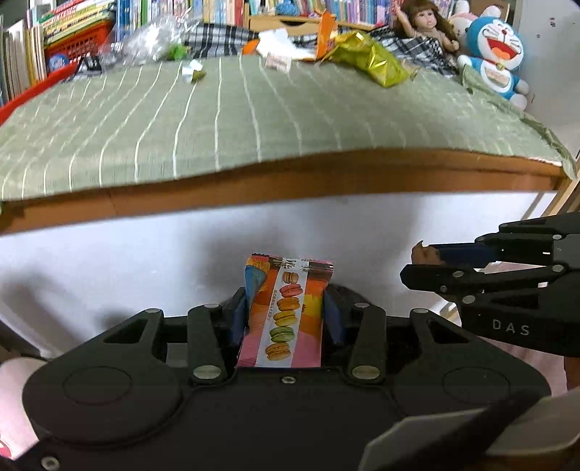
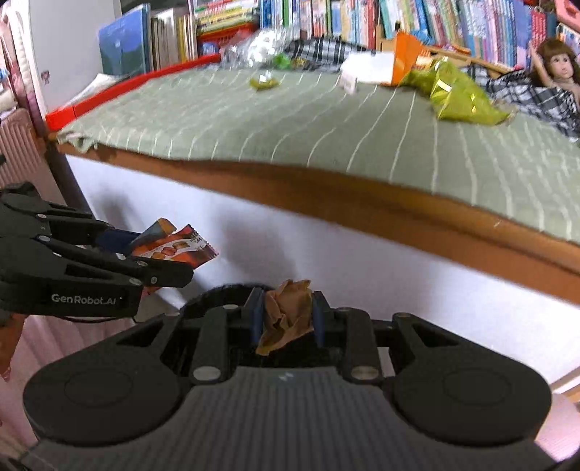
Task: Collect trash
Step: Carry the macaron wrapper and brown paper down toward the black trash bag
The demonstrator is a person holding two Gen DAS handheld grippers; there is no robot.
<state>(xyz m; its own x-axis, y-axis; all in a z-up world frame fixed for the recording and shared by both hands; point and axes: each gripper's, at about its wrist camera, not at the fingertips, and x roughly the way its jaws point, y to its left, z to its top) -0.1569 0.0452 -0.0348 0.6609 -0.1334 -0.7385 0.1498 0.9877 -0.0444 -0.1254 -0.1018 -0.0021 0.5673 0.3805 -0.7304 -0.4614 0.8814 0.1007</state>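
Currently the left gripper [image 1: 286, 308] clamps a macaron wrapper [image 1: 286, 311] and the right gripper [image 2: 286, 311] a crumpled brown paper [image 2: 288, 311] below the bed [image 1: 217, 119] edge; loosening either grip risks dropping trash short of any bin.

Bed edge [image 1: 290, 174] ahead; open room below

A bed [image 1: 253, 119] with a green striped cover [image 1: 145, 130] sits on a wooden frame [image 1: 326, 174] above a white side panel [image 1: 145, 253]. At its far end lie a checked cloth [image 1: 217, 40], a doll [image 1: 426, 25] and a blue cartoon plush [image 1: 498, 54]. Behind them stands a row of books [image 2: 435, 25], with a red basket [image 1: 83, 40] at one side.
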